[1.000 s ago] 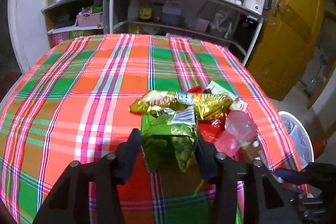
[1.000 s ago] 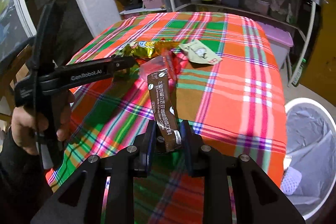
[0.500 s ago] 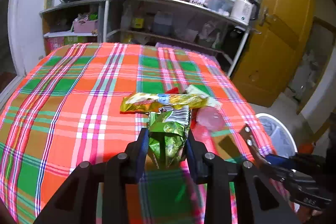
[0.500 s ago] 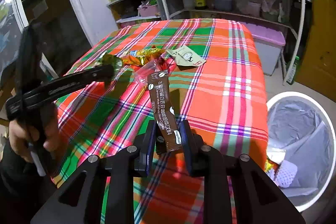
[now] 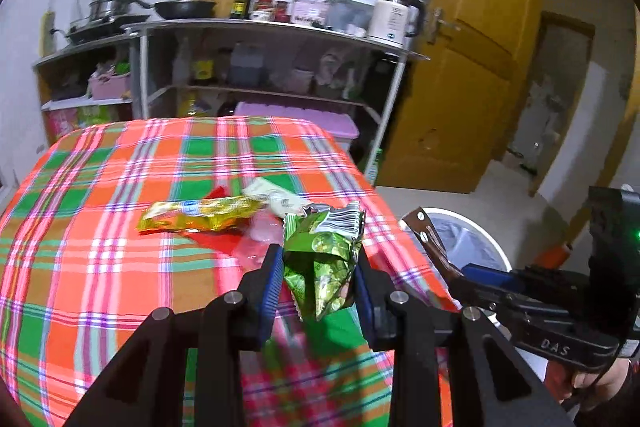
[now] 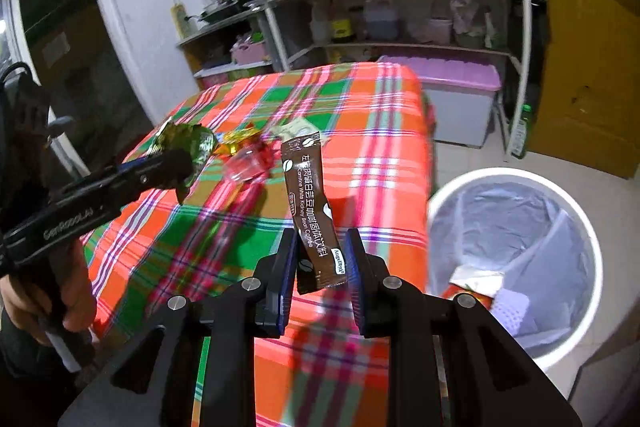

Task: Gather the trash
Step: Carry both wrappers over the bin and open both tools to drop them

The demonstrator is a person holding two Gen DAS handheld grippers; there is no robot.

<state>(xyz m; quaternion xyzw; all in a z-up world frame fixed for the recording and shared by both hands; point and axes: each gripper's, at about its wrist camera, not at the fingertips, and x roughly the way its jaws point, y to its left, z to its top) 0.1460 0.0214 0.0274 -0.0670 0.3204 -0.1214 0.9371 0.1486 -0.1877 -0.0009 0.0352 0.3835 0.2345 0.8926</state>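
My left gripper is shut on a crumpled green snack wrapper, held up above the plaid table. My right gripper is shut on the lower end of a brown coffee sachet, which stands upright over the table's right edge. A white bin with a clear liner stands on the floor just right of that gripper, with some trash inside. On the cloth lie a yellow wrapper, a red wrapper, a clear plastic piece and a white packet.
Metal shelves with pots, bottles and a kettle stand behind the table, and a purple storage box sits under them. A yellow door is at the right. A hand holds the left gripper's handle.
The left jaws closed on the green wrapper and lifted it off the pile. Both grippers rose and swung to the right, bringing the bin closer in the right wrist view.
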